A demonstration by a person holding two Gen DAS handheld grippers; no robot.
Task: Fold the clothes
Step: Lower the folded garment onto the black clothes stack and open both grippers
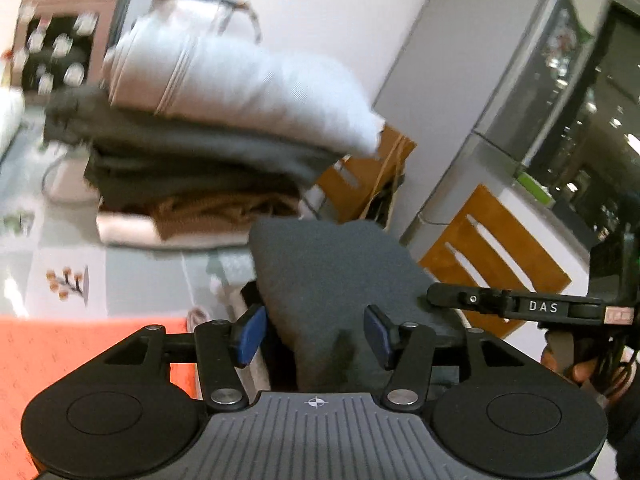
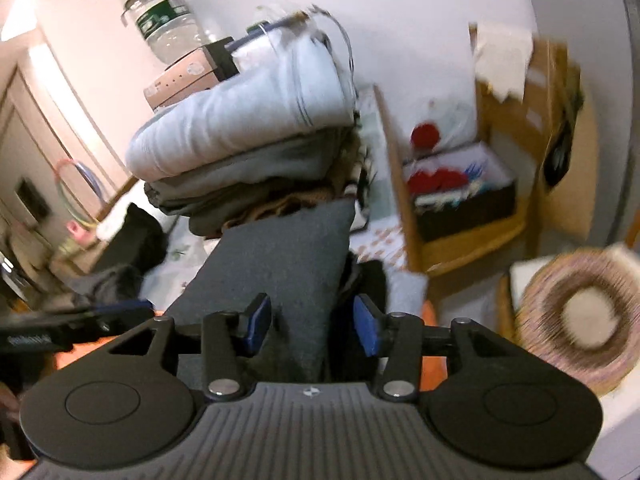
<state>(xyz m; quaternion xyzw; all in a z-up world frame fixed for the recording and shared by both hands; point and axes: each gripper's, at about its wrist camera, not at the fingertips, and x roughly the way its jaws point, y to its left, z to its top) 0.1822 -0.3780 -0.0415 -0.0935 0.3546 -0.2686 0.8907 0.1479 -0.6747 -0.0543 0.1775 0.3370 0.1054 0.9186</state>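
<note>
In the left wrist view the far background is smeared by motion blur: a pink box (image 1: pixel 68 28) at ten o'clock shows only dim pale dots, nothing readable. At twelve o'clock a stack of folded clothes (image 1: pixel 208 140) is soft-edged, a pale garment on top. The dark grey folded garment (image 1: pixel 332 280) lies at centre, its near end running between the left gripper (image 1: pixel 316 334); the blue pads (image 1: pixel 252 334) stand clear of the cloth on both sides, released. At three o'clock the right gripper's arm reads "DAS".

In the right wrist view the left gripper's label at nine o'clock is too blurred to read. The right gripper (image 2: pixel 312 330) likewise straddles the garment with loosened pads. A bottle (image 2: pixel 168 16) at eleven o'clock bears a green label, illegible. A round woven object (image 2: pixel 580 316) at three o'clock is cut off by the frame edge.
</note>
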